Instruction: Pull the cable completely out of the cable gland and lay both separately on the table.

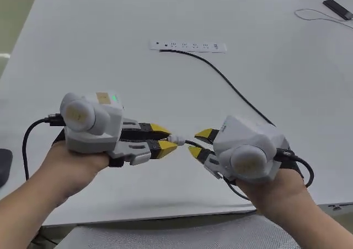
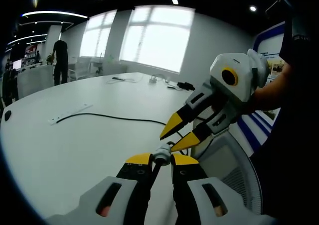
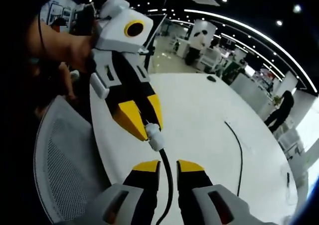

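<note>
Head view: the left gripper [image 1: 172, 139], at 8 o'clock, is clamped on the white gland [image 1: 178, 140]; the right gripper [image 1: 193, 142] is at 4 o'clock, both above the table [image 1: 110, 50].
Left gripper view: the gland sits at 6 o'clock.
Right gripper view: jaws apart around the black cable [image 3: 167, 177], seemingly not pinching.
Progress: the cable is not yet out; pulling and laying down remain.

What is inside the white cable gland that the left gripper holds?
A thin black cable enters the small white plastic cable gland at its free end. How deep it reaches is hidden by the gland's wall and by the left gripper shut on it.
</note>
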The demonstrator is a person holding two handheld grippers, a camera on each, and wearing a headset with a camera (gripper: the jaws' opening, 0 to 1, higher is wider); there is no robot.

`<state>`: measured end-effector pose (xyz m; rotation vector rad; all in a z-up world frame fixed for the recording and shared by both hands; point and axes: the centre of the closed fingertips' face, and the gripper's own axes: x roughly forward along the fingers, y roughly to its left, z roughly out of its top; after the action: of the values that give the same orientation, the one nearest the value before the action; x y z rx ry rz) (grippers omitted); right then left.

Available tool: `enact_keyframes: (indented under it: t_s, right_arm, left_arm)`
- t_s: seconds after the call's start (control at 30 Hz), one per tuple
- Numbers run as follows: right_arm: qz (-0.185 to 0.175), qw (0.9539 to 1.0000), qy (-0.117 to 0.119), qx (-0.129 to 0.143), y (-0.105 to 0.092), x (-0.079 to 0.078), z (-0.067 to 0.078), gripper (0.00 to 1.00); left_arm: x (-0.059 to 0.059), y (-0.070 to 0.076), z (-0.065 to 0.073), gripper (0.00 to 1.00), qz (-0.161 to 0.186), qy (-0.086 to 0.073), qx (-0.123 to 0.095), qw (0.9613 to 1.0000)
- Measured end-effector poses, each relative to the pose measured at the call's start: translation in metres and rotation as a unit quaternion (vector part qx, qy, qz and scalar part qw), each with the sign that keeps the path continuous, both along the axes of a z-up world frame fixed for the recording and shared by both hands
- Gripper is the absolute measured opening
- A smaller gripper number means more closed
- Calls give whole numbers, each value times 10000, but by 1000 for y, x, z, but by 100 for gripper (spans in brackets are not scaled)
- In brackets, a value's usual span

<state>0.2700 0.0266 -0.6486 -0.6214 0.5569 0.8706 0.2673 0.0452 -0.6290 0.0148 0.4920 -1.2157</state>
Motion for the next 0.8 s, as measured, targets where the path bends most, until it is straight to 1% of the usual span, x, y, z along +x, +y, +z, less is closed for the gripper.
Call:
enact_keyframes:
  t_s: [0.23, 0.47, 0.53, 0.6, 0.67, 0.8]
  right_arm:
    - [182, 9997, -116, -76, 6, 3, 1, 2]
    - [338, 9992, -116, -155, 7, 2, -4, 1]
    - [359, 9990, -152, -197, 7, 3, -4, 0]
    - [339, 9991, -150, -184, 6, 3, -3, 0]
    - [248, 9996, -101, -96, 6, 3, -2, 0]
    - [154, 9999, -26, 20, 6, 4, -2, 0]
  left_arm:
    - [2, 0, 0, 15, 24, -1, -23, 10000]
    - [3, 0, -4, 15, -40, 8, 38, 10000]
    - [3, 0, -4, 15, -48, 27, 19, 10000]
    - [3, 1, -4, 15, -47, 26, 7, 10000]
    - [3, 0, -3, 15, -74, -33, 2, 10000]
    - [4, 0, -2, 15, -84, -80, 8, 9999]
